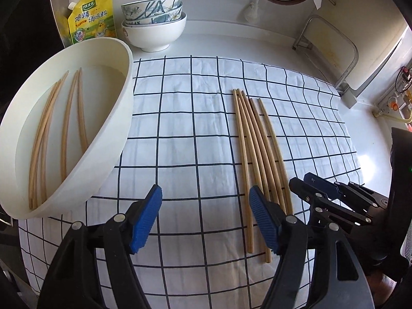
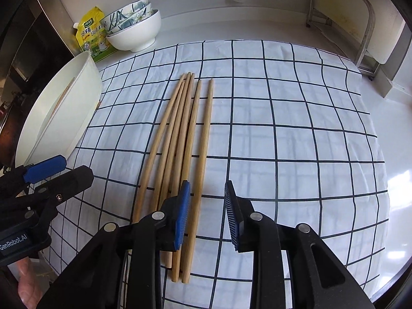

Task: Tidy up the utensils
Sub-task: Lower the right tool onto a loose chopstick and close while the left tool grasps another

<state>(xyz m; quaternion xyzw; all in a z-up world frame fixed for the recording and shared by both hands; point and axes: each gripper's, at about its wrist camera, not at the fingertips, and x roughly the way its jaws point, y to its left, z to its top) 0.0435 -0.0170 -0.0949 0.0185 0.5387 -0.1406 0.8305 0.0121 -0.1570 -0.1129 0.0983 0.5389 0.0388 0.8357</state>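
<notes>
Several wooden chopsticks [image 1: 257, 152] [image 2: 180, 139] lie side by side on a white cloth with a dark grid [image 1: 190, 128]. More chopsticks [image 1: 46, 139] rest inside a tilted white basin [image 1: 113, 139] [image 2: 77, 108] at the left. My left gripper [image 1: 206, 219] hovers open over bare cloth between the basin and the bundle, its right pad just over the bundle's left edge. My right gripper [image 2: 208, 215] is open and low over the near ends of the bundle. The rightmost chopstick [image 2: 203, 141] runs between its pads without being pinched. Each gripper shows at the other view's edge [image 1: 309, 184] [image 2: 51, 177].
Stacked patterned bowls in a white bowl [image 1: 154, 23] [image 2: 134, 31] and a yellow seasoning pouch [image 1: 90, 18] stand at the back left. A metal rack [image 1: 329, 51] [image 2: 360, 20] stands at the back right. A hand [image 2: 25, 285] shows bottom left.
</notes>
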